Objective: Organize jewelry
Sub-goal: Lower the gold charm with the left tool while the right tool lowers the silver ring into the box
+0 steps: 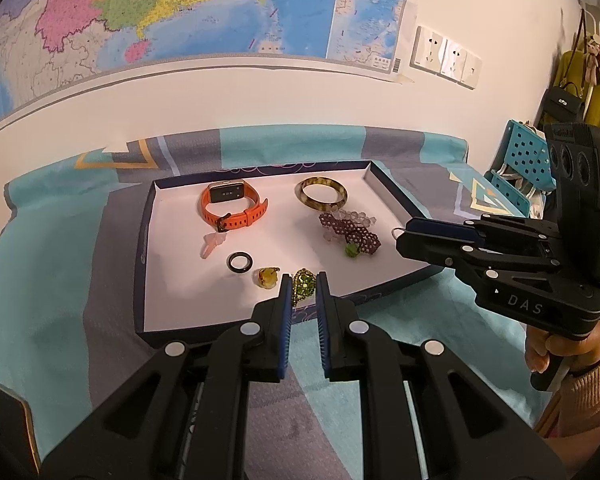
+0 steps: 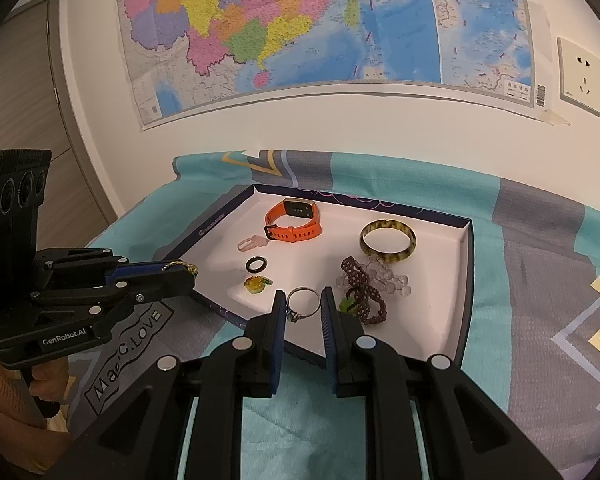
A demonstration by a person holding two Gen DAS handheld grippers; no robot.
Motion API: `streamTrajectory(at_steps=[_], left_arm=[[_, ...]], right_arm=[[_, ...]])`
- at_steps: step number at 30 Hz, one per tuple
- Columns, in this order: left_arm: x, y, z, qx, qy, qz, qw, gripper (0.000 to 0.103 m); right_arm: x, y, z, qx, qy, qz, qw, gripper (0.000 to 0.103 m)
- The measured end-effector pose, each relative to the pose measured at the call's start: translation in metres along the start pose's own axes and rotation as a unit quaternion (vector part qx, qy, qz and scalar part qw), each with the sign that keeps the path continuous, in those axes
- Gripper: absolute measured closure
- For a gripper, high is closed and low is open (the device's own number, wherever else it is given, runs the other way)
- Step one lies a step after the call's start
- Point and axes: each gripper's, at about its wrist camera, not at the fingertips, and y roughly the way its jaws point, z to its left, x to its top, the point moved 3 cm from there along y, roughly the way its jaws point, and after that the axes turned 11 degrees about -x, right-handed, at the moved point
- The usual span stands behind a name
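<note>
I am holding two pieces over the near edge of the tray (image 1: 148,216), which is sitting on a patterned bedspread (image 1: 60,280) below a wall map (image 2: 300,20). The left tongs (image 1: 304,280) are pinching a green beaded ring (image 1: 303,285) between the blue pads, at 6 o'clock of the tray. The right tongs (image 2: 303,300) are pinching a thin silver ring (image 2: 302,303) across its band, with the small stone hanging at the lower left.

Lying in the tray are an orange watch (image 2: 294,220) at 11 o'clock, a mottled bangle (image 2: 388,242) at 1 o'clock, a dark red beaded bracelet (image 2: 360,296) tangled with clear beads (image 2: 388,278) at 4 o'clock, a black ring (image 2: 256,265) near the middle, an amber trinket (image 2: 256,285) just below it, and a pink clip (image 2: 252,243).

Both held pieces are looking very light and stiff. I am judging the silver band slippery and likely to twist or pop out if squeezed off-centre, so gripping across its widest part suits it. The beaded one seems grippier, but its beadwork may be fragile under hard pressure.
</note>
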Motion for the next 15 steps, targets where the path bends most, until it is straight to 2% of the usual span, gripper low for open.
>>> streamTrajectory(at_steps=[15], left_arm=[[0.0050, 0.0038, 0.0028, 0.001, -0.001, 0.000, 1.0000, 0.091]], right_arm=[[0.0046, 0.0051, 0.0009, -0.001, -0.001, 0.001, 1.000, 0.087]])
